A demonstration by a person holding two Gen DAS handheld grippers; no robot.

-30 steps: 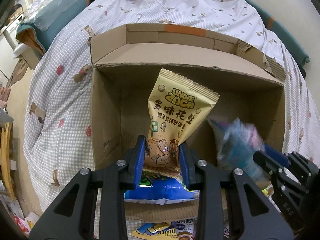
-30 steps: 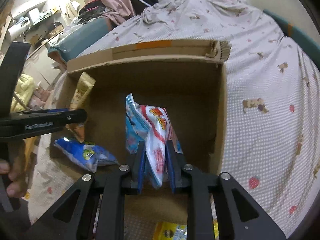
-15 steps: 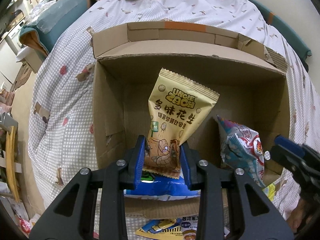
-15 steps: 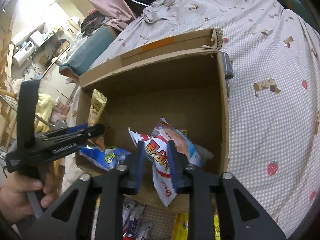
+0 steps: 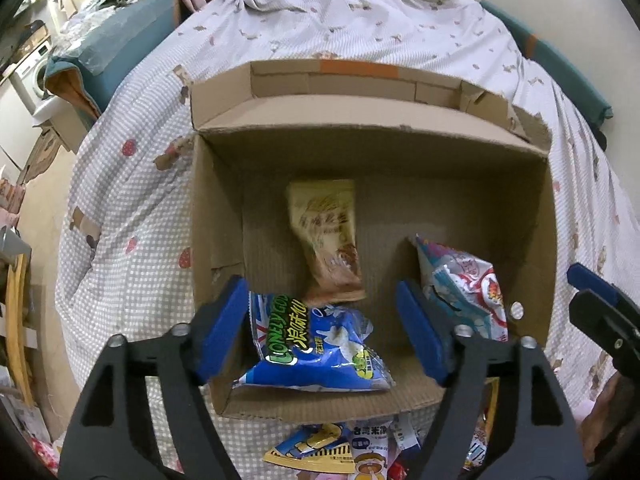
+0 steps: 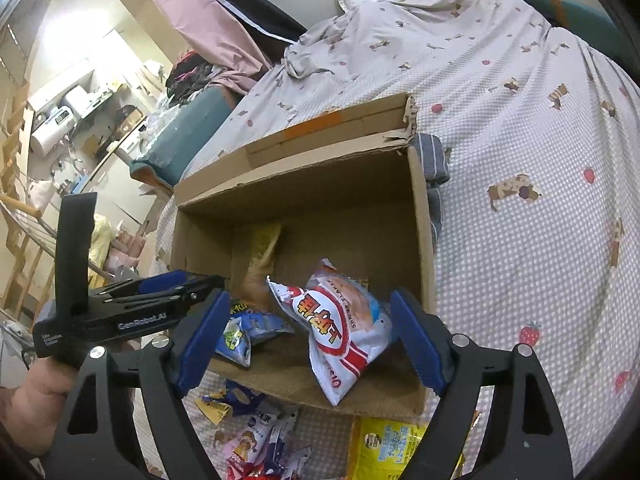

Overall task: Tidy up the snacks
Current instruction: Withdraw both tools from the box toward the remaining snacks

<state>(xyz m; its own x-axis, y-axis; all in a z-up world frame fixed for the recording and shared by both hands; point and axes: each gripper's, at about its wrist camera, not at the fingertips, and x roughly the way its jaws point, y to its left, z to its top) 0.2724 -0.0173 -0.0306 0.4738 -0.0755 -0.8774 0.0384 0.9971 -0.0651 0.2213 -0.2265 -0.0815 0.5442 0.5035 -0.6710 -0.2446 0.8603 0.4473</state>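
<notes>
**Desk:** What does the moment show?

**Photographer:** A cardboard box (image 5: 372,152) sits open on a bed covered by a checked, animal-print quilt (image 6: 520,128). Both claws hang at its near edge. The left gripper (image 5: 322,328) stands spread wide and holds nothing; the right gripper (image 6: 308,340) is likewise wide apart and empty.

**Desk:** And the snacks?

**Photographer:** 3 packets are inside the box. A tan peanut packet (image 5: 326,240) appears blurred toward the back wall, and whether it is falling or leaning there I cannot tell. A blue Lonely God packet (image 5: 316,344) lies flat near the front left. A white and red shrimp-flake packet (image 6: 340,328) rests at the front right, 1 corner poking over the low front flap.

**Desk:** How far along is the job?

**Photographer:** Partway, by my reading. Loose packets (image 6: 256,432) lie on the quilt just in front of the box, a yellow bag (image 6: 388,448) among them, so more collecting looks due. Their exact count is hidden by the gripper arms.

**Desk:** Anything to watch?

**Photographer:** The shrimp-flake packet overhanging the flap could probably slide out if the box is nudged.
</notes>
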